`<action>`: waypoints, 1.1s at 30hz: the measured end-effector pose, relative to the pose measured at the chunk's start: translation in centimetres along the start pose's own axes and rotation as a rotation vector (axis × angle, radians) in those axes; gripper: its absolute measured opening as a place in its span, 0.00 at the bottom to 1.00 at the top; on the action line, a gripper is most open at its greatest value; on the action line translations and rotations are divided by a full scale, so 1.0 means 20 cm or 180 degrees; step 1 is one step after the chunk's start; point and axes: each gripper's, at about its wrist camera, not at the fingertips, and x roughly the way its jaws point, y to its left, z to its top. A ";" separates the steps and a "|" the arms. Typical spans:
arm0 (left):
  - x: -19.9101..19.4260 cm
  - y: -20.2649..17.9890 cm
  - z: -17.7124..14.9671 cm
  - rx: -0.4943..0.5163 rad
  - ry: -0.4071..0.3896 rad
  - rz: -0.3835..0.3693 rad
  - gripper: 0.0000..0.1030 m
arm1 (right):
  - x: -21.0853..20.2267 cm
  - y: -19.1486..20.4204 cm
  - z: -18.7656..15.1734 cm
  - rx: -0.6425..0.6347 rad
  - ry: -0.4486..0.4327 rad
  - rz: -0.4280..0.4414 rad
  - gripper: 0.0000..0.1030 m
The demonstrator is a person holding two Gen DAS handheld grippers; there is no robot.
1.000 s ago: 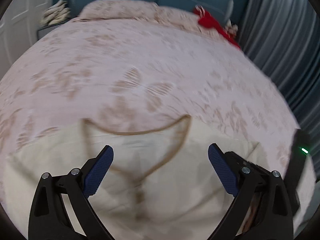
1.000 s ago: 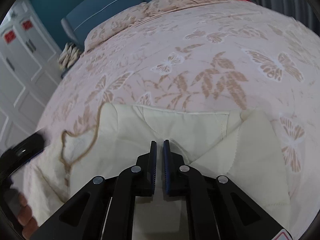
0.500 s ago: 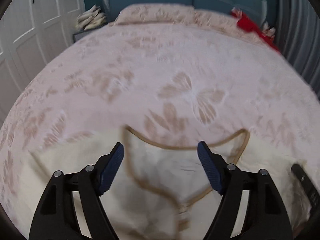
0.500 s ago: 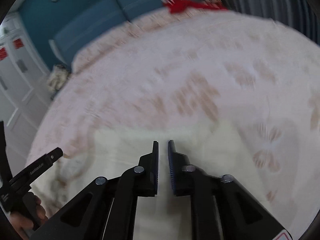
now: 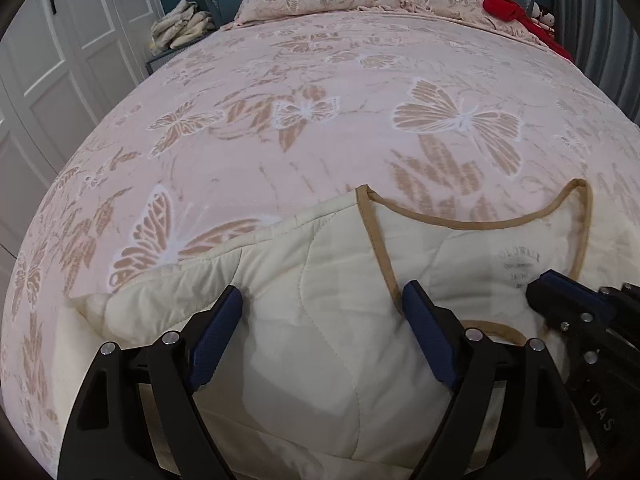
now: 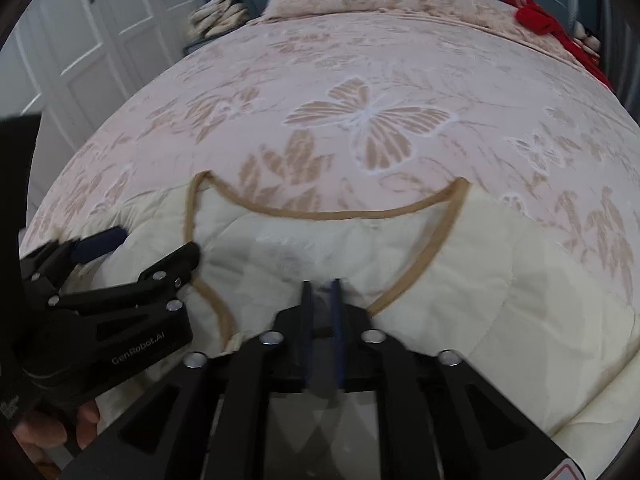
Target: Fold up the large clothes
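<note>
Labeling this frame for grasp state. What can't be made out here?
- cream quilted garment: lower part cut off by both views' bottom edges, covered by gripper bodies.
- right gripper: right wrist view motion-blurred; fabric between fingertips unclear.
- printed neck label: text too small.
- left gripper: open; cloth contact unclear.

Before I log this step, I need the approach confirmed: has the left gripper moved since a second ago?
Yes. The left gripper moved left, from over the tan-trimmed neckline to the garment's shoulder.
</note>
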 end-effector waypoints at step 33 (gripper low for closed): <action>-0.60 0.36 -0.14 -0.0610 -0.0433 -0.0082 0.93 | -0.74 -0.24 -0.02 0.0844 -0.0829 -0.0367 0.25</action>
